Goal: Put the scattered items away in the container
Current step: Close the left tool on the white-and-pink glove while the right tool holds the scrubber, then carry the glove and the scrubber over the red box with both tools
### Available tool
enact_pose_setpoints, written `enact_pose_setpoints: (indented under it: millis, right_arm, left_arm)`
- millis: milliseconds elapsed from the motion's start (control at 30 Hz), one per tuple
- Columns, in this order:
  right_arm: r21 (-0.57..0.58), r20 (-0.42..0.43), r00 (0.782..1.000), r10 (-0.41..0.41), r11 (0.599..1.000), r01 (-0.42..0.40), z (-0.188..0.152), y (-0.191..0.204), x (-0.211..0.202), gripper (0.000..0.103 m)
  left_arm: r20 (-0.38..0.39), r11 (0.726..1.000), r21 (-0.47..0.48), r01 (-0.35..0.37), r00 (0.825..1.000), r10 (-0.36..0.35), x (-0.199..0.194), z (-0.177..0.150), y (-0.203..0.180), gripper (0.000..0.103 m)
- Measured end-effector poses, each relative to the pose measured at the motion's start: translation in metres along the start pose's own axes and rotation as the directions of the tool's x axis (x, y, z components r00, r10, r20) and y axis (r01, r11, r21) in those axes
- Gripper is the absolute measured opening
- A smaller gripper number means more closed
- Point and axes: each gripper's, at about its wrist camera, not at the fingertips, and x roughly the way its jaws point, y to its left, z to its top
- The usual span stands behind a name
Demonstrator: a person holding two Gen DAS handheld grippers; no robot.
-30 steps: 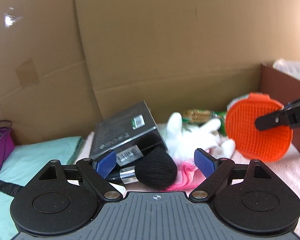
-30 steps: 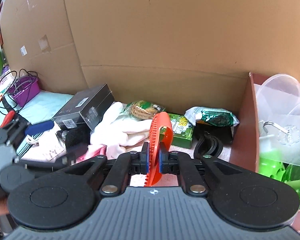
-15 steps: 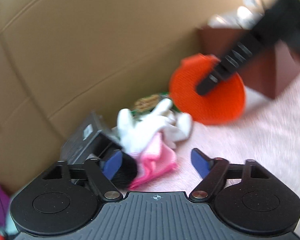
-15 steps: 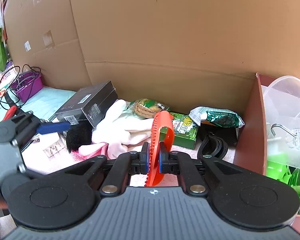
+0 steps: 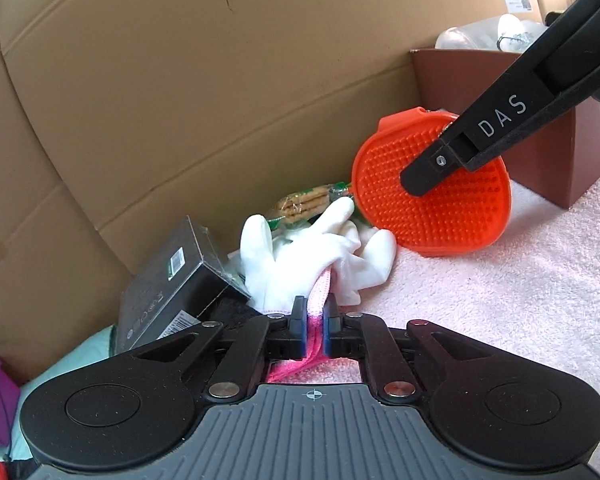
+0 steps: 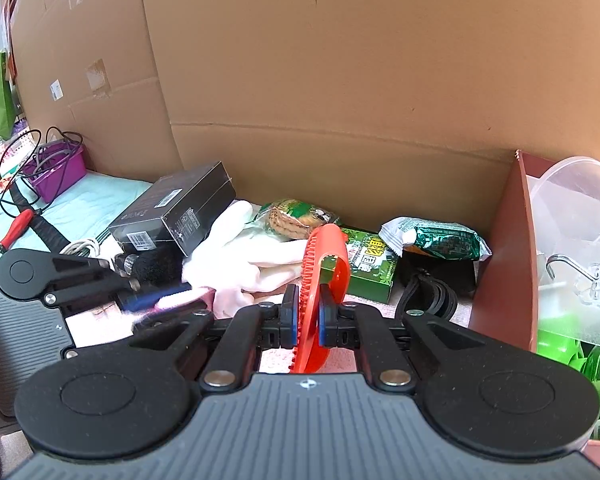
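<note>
Left gripper (image 5: pixel 315 330) sits low, clamped on the glove's (image 5: pixel 300 264) pink cuff; right gripper (image 6: pixel 309 322) pinches the orange brush (image 6: pixel 320 280) upright, container (image 6: pixel 504 264) at far right.

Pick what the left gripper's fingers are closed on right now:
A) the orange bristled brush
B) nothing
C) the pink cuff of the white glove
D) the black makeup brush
C: the left gripper pinches the glove's pink cuff; the orange brush sits in the right gripper.

We saw the black bristled makeup brush (image 5: pixel 236 312) mostly hidden behind the left gripper (image 5: pixel 315 334), whose own motion-blurred fingers (image 6: pixel 156 300) smeared the pink-cuffed white glove (image 6: pixel 244 264).
</note>
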Motion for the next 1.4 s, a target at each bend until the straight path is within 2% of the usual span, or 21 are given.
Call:
enact_pose_setpoints:
  millis: [67,333,533,767,1200,1400]
  right_arm:
    - [0.002,0.0,1.0,0.0,1.0,0.0,0.0,0.0,0.0,0.012]
    - [0.022,-0.004,0.999,0.033,0.999,-0.033,0.0,-0.002,-0.005,0.009]
    - [0.022,0.036,0.999,0.03,0.999,-0.031,0.002,-0.003,-0.019,0.009]
    - [0.012,0.097,0.995,0.019,1.0,-0.02,0.006,-0.002,-0.042,0.009]
    - [-0.004,0.218,0.976,0.0,1.0,0.001,0.011,-0.004,-0.087,0.009]
    - [-0.005,0.288,0.958,-0.017,1.0,0.02,0.014,-0.009,-0.111,0.009]
  left_arm:
    - [0.015,1.0,0.009,-0.025,1.0,0.025,-0.003,0.0,-0.002,0.0]
    - [0.09,0.997,-0.055,-0.059,0.994,0.064,-0.025,0.003,0.008,0.0]
    - [0.135,0.993,-0.093,-0.067,0.988,0.08,-0.044,0.014,0.016,0.0]
    - [0.219,0.988,-0.121,-0.099,0.968,0.124,-0.067,0.03,0.017,0.0]
    - [0.329,0.984,-0.144,-0.103,0.933,0.146,-0.109,0.063,0.015,0.0]
    - [0.379,0.988,-0.132,-0.086,0.916,0.13,-0.121,0.091,0.012,0.0]
